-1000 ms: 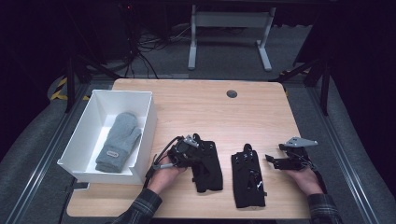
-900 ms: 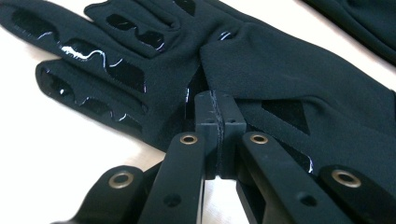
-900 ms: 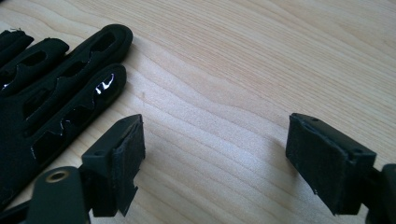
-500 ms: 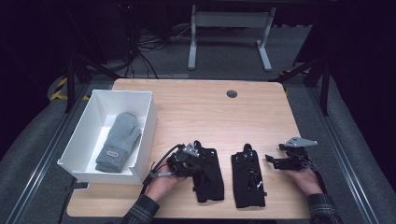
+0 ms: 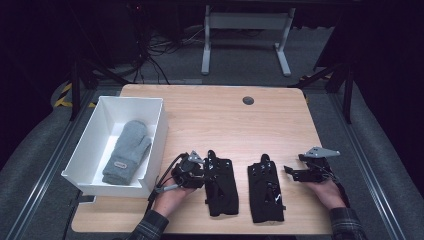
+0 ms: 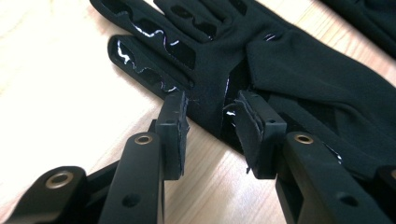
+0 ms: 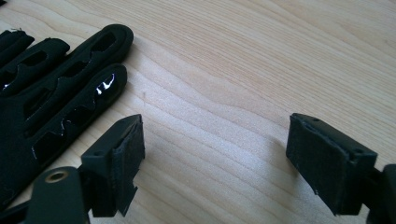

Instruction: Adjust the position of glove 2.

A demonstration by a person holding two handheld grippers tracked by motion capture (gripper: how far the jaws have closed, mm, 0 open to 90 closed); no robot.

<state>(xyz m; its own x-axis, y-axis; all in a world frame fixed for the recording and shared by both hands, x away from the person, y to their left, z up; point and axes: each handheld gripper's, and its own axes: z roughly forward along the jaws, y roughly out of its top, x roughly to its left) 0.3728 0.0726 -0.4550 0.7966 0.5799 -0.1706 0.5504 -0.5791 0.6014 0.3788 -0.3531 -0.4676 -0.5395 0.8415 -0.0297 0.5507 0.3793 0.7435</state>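
One grey wool mitten [image 5: 127, 151] lies in the white box [image 5: 159, 131], and my left gripper [image 6: 210, 128] (jaws half open, holding nothing) straddles the nearer black fabric glove [image 6: 280, 70]; my right gripper [image 7: 215, 158] waits wide open.

In the left gripper view, my left claw [image 6: 208, 133] straddles the edge of the left glove [image 6: 280, 70], whose cuff runs off the right edge and whose fingertips are cut off at the top. In the right gripper view, the right glove [image 7: 42, 88] is cropped at the left edge. From the high view, both my forearms leave the bottom edge.
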